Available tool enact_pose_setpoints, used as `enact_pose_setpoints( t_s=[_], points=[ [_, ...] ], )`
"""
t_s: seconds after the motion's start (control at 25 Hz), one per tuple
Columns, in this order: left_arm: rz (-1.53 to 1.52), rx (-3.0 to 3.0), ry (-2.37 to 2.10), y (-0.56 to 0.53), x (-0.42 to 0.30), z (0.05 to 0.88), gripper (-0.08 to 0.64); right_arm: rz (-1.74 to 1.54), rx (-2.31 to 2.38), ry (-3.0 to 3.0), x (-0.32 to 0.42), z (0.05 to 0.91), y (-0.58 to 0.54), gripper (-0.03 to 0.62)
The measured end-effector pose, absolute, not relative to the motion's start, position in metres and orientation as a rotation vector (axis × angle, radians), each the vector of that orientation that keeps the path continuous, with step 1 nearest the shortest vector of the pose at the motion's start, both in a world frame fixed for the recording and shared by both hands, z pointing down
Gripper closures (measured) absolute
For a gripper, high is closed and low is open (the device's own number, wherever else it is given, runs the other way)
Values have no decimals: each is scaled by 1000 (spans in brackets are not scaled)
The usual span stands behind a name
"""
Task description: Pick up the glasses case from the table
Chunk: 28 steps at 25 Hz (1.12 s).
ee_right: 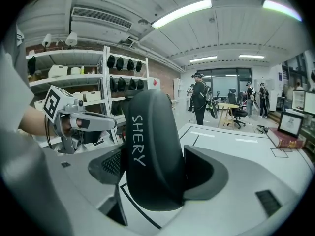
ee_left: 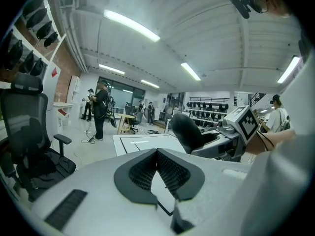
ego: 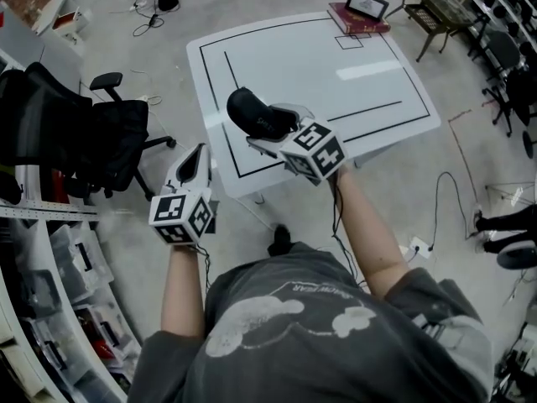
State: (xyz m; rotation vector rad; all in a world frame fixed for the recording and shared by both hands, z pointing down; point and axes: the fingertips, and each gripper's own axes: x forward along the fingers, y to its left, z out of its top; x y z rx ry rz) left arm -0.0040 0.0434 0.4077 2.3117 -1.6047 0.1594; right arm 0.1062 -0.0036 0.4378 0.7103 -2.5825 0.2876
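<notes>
The glasses case (ego: 252,112) is a black oval hard shell with white lettering. My right gripper (ego: 270,127) is shut on it and holds it in the air over the near left corner of the white table (ego: 336,65). In the right gripper view the case (ee_right: 150,151) stands on end between the two pads and fills the gap of the gripper (ee_right: 155,171). My left gripper (ego: 197,158) hangs off the table's left side, over the floor, with its jaws together and nothing in them (ee_left: 157,154). From there the case (ee_left: 189,132) shows to the right.
A red book with a small framed picture (ego: 359,15) lies at the table's far right corner. A black office chair (ego: 92,133) stands left of the table, with storage shelves (ego: 50,292) nearer. Cables (ego: 445,217) trail on the floor at right. People stand far off.
</notes>
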Motion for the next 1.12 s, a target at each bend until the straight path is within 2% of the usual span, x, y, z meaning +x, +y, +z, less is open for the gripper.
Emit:
enact_pose_setpoints(
  t_s=[1.12],
  points=[
    [145,2464,-1358,223,-59,403,558,321,1091,-2451,80,436,195,242]
  ],
)
